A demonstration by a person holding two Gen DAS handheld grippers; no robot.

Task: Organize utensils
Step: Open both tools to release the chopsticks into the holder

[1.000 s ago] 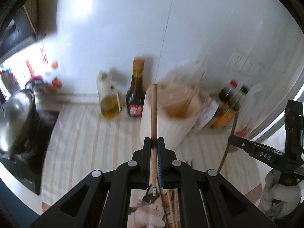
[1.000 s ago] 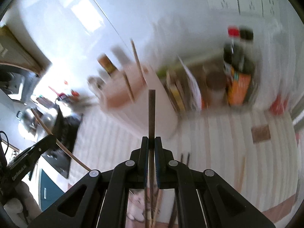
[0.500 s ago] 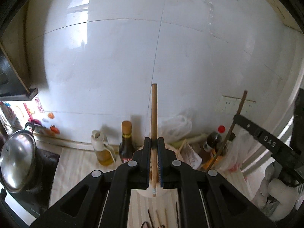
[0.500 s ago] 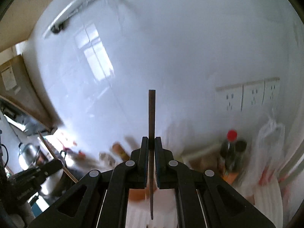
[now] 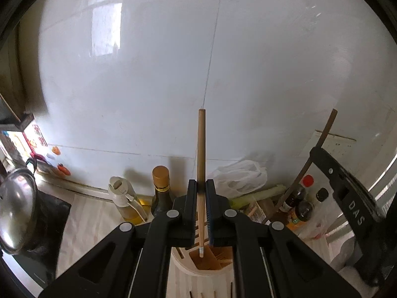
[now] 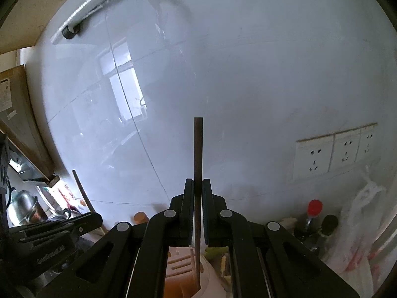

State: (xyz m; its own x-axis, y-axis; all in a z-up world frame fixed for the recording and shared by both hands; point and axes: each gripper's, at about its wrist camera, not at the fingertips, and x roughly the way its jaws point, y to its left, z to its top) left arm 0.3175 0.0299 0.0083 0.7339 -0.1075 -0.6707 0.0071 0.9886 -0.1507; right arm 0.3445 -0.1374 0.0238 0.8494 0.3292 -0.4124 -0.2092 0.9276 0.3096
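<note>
both claws have swung upright over the pale round wooden utensil holder (image 5: 198,269): left claw (image 5: 201,191) stays clamped on a light wooden chopstick (image 5: 201,149), right claw (image 6: 198,191) on a dark brown chopstick (image 6: 198,154), tips now poised above its slots, ready for release.

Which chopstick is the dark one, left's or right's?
The dark brown chopstick is in the right gripper. The left gripper holds the light tan chopstick, its tip over the holder.

Oil bottle (image 5: 125,204), sauce bottle (image 5: 160,191) (dark), wall sockets (image 6: 335,152), steel pot (image 5: 16,208).
</note>
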